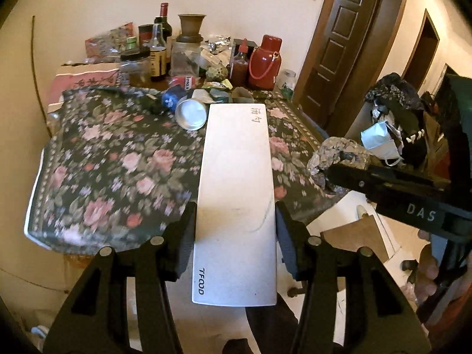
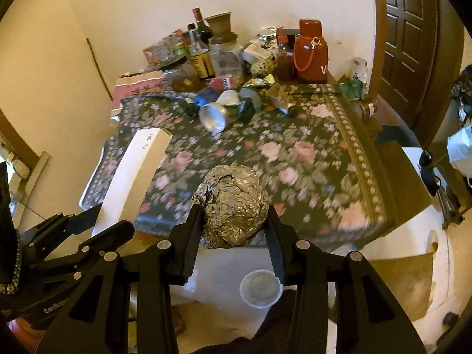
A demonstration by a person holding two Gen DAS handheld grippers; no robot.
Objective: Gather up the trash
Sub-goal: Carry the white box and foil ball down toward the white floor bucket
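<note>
1. left gripper (image 1: 236,227) sits at the bottom middle of the left wrist view, its two pads clamped on the long sides of a flat white box (image 1: 236,200).
2. the white box runs up the middle of that frame, with "tfood" printed near its lower end and two characters near its upper end, and it is held above the near part of the table (image 1: 112,162).
3. right gripper (image 2: 234,233) sits at the bottom middle of the right wrist view, pads pressed on both sides of a crumpled foil ball (image 2: 233,209).
4. in the left wrist view the foil ball shows at the right middle of the frame, at the tip of the right gripper, with a hand (image 1: 429,268) on the handle lower right.
5. in the right wrist view the white box leans across the left middle of the frame, gripped by the left gripper at lower left.
6. the table wears a dark flowered cloth; its near half is bare cloth.
7. a tipped metal cup (image 2: 214,118) lies near the upper middle of the cloth, touching a heap of wrappers (image 2: 244,103).
8. behind them, at the top of both frames, stand bottles (image 2: 202,56), a red flask (image 2: 311,53) and a glass jar (image 2: 225,59).
9. a clear plastic cup (image 2: 260,289) stands on the floor below the foil ball, at the bottom middle of the right wrist view.
10. a face mask (image 1: 379,140) hangs at the right edge of the left wrist view.
</note>
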